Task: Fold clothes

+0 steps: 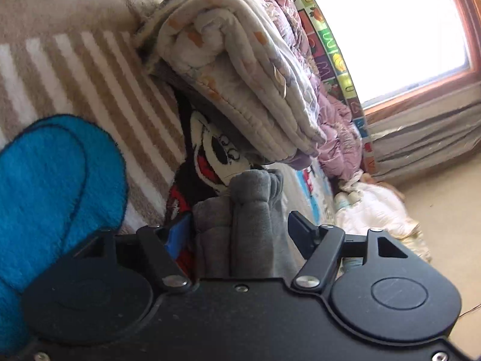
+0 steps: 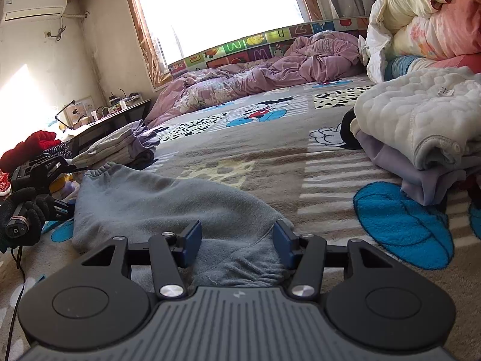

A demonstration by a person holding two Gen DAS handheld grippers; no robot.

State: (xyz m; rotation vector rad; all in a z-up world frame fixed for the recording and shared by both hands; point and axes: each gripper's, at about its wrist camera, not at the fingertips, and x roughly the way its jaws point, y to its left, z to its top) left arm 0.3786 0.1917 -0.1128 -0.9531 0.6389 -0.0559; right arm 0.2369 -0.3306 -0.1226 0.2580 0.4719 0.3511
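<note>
Grey sweatpants [image 2: 156,201] lie on the cartoon-print bed cover [image 2: 270,150]. In the right wrist view my right gripper [image 2: 237,240] is open, its blue pads on either side of the cuff end of the pants. The left gripper [image 2: 64,207], held by a gloved hand, sits at the waistband end at far left. In the left wrist view my left gripper [image 1: 240,228] has a bunched fold of the grey fabric [image 1: 249,210] between its fingers; the jaws stand apart around the cloth.
A folded quilted blanket [image 1: 237,69] lies just beyond the left gripper. A stack of folded clothes [image 2: 421,126] sits at right. A crumpled purple duvet [image 2: 255,72] lies at the far side of the bed. A desk [image 2: 105,117] stands at left.
</note>
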